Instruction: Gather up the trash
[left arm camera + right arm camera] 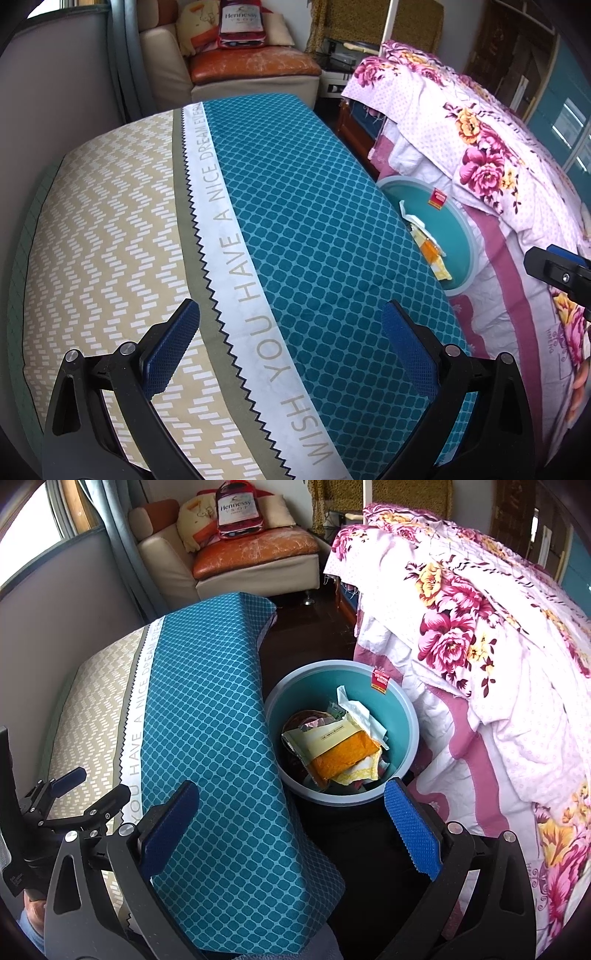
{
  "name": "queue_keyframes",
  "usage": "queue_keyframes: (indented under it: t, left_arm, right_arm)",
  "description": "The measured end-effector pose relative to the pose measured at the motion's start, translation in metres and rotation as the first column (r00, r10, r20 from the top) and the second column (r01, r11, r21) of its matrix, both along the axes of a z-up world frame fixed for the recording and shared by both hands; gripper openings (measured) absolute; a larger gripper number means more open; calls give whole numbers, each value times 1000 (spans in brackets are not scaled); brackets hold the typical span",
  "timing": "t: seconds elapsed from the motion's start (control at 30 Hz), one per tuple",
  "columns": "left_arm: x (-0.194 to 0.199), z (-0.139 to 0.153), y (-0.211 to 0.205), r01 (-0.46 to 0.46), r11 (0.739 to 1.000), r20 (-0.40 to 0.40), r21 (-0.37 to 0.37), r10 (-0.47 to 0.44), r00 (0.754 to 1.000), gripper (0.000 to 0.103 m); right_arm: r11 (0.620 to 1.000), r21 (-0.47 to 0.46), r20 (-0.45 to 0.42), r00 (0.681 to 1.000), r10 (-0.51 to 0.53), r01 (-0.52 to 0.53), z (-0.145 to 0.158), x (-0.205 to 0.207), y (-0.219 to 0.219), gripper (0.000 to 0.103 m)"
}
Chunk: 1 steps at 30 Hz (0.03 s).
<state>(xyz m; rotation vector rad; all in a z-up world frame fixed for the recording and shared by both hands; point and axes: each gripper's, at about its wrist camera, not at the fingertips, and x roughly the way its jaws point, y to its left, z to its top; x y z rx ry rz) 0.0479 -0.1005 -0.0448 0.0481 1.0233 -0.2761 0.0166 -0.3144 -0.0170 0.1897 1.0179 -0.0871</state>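
Note:
A teal round bin (pixel 400 716) stands on the dark floor between a covered surface and a bed. Inside it lie an orange and cream wrapper (pixel 340 751), white tissue (pixel 364 716) and other scraps. In the left wrist view the bin (pixel 458 236) shows partly behind the cloth edge, with wrappers (pixel 432 247) at its left side. My right gripper (pixel 290 825) hangs open above the bin's near rim, with nothing between its fingers. My left gripper (pixel 291 343) is open over the cloth, also holding nothing, and it appears at the left in the right wrist view (pixel 88 786).
A teal and beige patterned cloth (pixel 295 221) covers the surface on the left. A floral bedspread (pixel 480 657) hangs down on the right of the bin. An orange and cream sofa (pixel 255 554) with cushions stands at the back. Dark floor (pixel 314 627) runs between them.

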Motion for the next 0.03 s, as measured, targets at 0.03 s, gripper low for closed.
queue_keyframes:
  t: [0.03]
  left_arm:
    - [-1,0,0,-1,1000,1,1,1,1000,99]
  right_arm:
    - [1000,0,1,1000,0,0,0,-1,0,96]
